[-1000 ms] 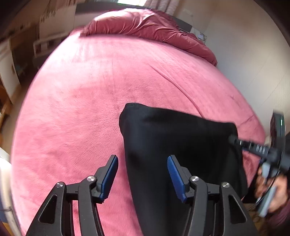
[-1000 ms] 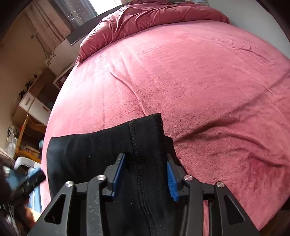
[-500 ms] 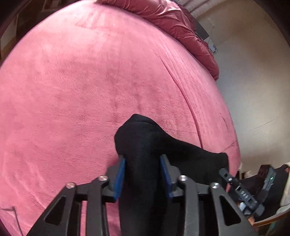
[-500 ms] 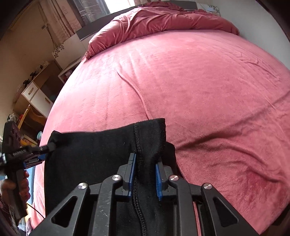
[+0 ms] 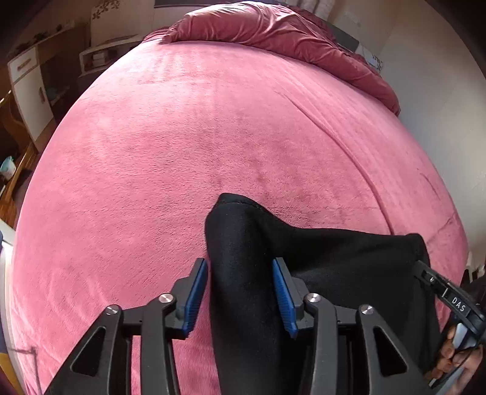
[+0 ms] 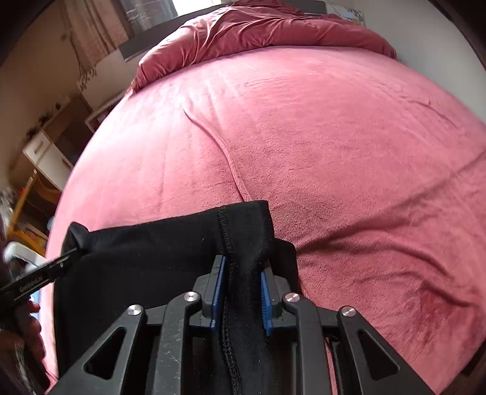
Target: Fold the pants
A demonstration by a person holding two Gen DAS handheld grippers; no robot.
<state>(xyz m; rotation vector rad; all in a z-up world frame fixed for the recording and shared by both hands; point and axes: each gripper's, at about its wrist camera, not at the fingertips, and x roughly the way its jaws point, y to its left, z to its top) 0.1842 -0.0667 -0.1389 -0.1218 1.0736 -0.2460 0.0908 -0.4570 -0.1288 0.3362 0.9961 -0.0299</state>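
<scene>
**Pants held at both corners over bed – handling assessment**

Location: black pants [image 5: 319,273] are lifted at the near edge of the pink bed [image 5: 212,136], w/ the top edge stretched between the two grippers and the rest hanging down toward the person. A rumpled pink duvet [image 6: 258,27] lies at the far end of the bed, well apart from the work.

Left gripper [image 5: 240,291]: fingers closed in on a bunched corner of the fabric, blue pads [image 5: 194,294] touching or nearly touching the cloth on each side. Grip looks looser than on the right; cannot confirm full clamp.

Right gripper [image 6: 241,294]: fingers pressed tight on the opposite corner, pinching right beside a stitched seam [image 6: 224,243].

Handling judgement:
- Soft knit, limp, no stiffness; drapes and sags between holds.
- Light; weight is no concern for either grip.
- Not fragile. Matte, fuzzy surface, so prob. low slip risk, esp. against ribbed pads.
- Thick bunch at left corner may creep out if pulled hard.

Where to hold: corners and seam/hem lines are best, since doubled fabric gives the pads something to bite. Keep both holds level and apart so the edge stays taut; slack in the middle will wrinkle the fold when laid on the bed.
</scene>
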